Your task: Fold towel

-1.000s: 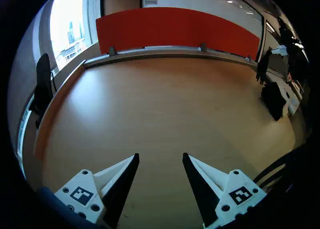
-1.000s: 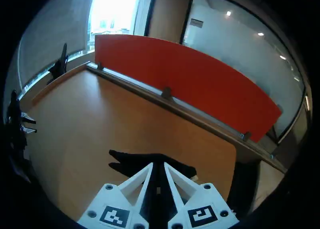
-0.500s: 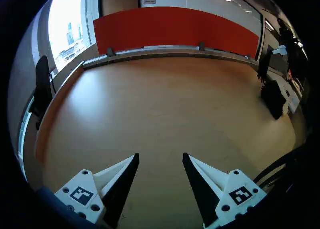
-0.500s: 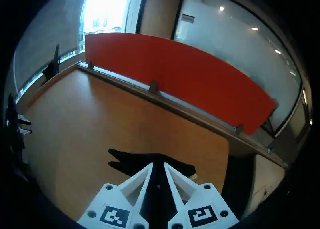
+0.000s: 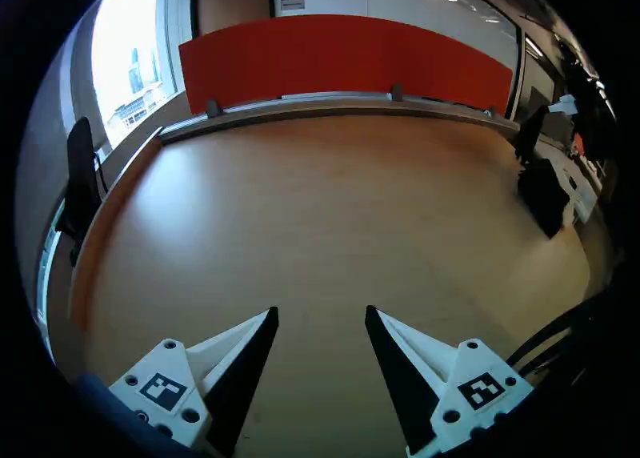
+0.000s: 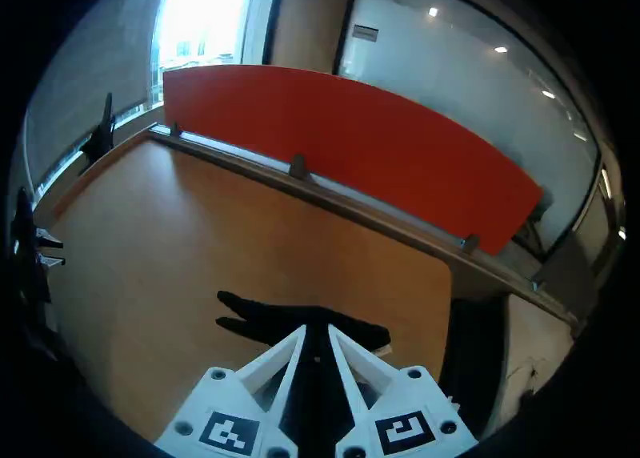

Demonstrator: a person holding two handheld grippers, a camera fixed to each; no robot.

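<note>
A black towel (image 6: 264, 318) lies bunched on the wooden table (image 6: 200, 242), its far end sticking out past my fingertips. My right gripper (image 6: 316, 331) is shut on the towel's near part, and the cloth runs back between the two white fingers (image 6: 272, 362). In the left gripper view my left gripper (image 5: 320, 314) stands open low over bare table (image 5: 320, 210), with nothing between its fingers. At the far right of that view a dark shape (image 5: 544, 198) that looks like the towel sits near the table edge; its detail is too small to tell.
A red divider panel (image 5: 344, 58) on a grey rail borders the table's far edge. A black chair (image 5: 80, 170) stands past the left edge, by the window. The table's right edge (image 6: 448, 314) drops off beside the towel. Dark clutter (image 6: 32, 254) sits at the left rim.
Both views have drifted slightly, the divider shifting a little left in each. The right gripper stays shut on the towel and the left stays open.
</note>
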